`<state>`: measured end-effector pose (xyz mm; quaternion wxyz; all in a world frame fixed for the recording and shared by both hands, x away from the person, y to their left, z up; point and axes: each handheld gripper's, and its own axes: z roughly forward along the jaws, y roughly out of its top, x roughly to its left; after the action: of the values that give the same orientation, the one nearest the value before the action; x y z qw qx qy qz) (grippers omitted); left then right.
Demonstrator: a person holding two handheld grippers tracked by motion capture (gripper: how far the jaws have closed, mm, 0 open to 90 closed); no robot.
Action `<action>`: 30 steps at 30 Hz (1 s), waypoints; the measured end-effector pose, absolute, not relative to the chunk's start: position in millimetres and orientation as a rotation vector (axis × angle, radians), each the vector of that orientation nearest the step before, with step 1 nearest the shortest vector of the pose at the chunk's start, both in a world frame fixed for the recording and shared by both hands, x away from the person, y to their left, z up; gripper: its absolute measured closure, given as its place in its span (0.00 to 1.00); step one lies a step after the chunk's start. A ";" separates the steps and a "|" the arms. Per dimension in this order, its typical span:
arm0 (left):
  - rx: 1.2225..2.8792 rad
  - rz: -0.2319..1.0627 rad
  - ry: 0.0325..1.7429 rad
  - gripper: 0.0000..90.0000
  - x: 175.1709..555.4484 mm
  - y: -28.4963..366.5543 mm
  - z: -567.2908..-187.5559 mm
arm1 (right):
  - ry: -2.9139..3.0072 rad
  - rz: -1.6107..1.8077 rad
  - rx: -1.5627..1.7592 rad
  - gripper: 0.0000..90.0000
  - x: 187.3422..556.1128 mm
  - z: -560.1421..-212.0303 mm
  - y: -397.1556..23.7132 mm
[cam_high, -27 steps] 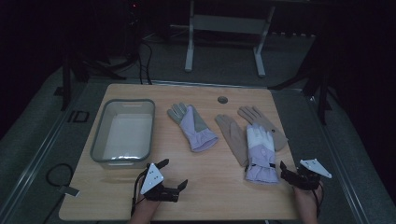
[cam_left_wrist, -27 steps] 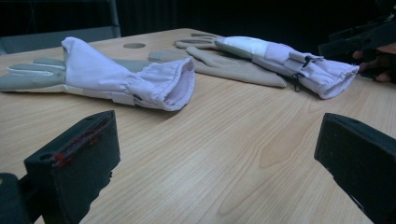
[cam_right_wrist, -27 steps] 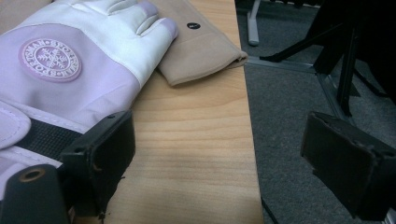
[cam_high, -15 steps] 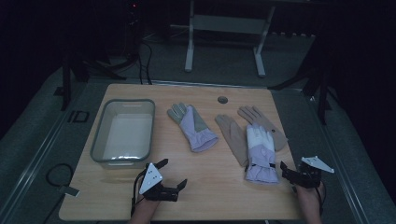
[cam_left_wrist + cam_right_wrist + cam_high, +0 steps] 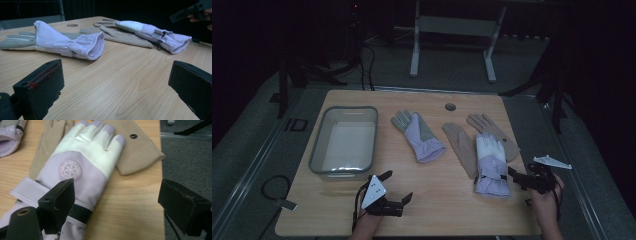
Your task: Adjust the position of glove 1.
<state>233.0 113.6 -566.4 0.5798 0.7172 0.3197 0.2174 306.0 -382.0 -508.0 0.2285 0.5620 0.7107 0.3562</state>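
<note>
Two lilac gloves lie on the wooden table [image 5: 447, 200]. One lilac glove [image 5: 419, 136] [image 5: 67, 42] lies palm up in the middle. The other lilac-and-white glove [image 5: 491, 162] [image 5: 82, 167] rests across two beige gloves [image 5: 462, 145] [image 5: 140, 152]. My left gripper [image 5: 396, 186] [image 5: 117, 85] stands open near the front edge, pointing at the middle glove's cuff, with bare wood between its jaws. My right gripper [image 5: 516, 177] [image 5: 120, 205] is open just right of the white-backed glove's cuff; one jaw hangs over the cuff strap and grips nothing.
A clear plastic tub [image 5: 343, 142] stands at the table's left, with nothing in it. A round hole [image 5: 450, 106] sits near the far edge. Grey floor [image 5: 185, 157] drops away past the table's right edge. A metal stand [image 5: 452, 25] is behind the table.
My right gripper has lifted slightly and edged toward the white-backed glove's cuff. The left gripper and the gloves have stayed put.
</note>
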 end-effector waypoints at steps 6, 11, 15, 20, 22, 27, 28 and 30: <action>1.678 0.509 0.746 0.00 233.1 113.4 -566.4 | 1.994 1.029 1.510 0.13 316.6 -489.4 -364.6; 1.678 0.508 0.747 0.00 233.1 113.4 -566.4 | 2.043 1.023 1.443 0.13 325.2 -476.0 -344.6; 1.679 0.506 0.745 0.00 233.1 113.5 -566.4 | 2.075 1.013 1.378 0.13 331.7 -466.6 -327.3; 1.682 0.505 0.742 0.00 233.2 113.3 -566.3 | 2.124 1.015 1.326 0.27 342.7 -457.1 -306.7; 1.682 0.505 0.742 0.00 233.2 113.4 -566.3 | 2.139 1.001 1.307 0.27 346.0 -455.9 -300.3; 1.681 0.502 0.742 0.00 233.4 113.6 -566.4 | 2.180 1.020 1.258 0.32 357.2 -454.0 -280.1; 1.681 0.502 0.741 0.00 233.4 113.5 -566.3 | 2.185 1.023 1.252 0.33 358.8 -453.9 -277.0; 1.682 0.502 0.741 0.00 233.3 113.5 -566.3 | 2.207 1.026 1.230 0.34 363.4 -453.6 -266.6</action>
<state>233.3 113.5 -566.3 0.5796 0.7194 0.3170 0.2146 363.4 -266.6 -453.6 0.2058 0.4413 0.7921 0.3680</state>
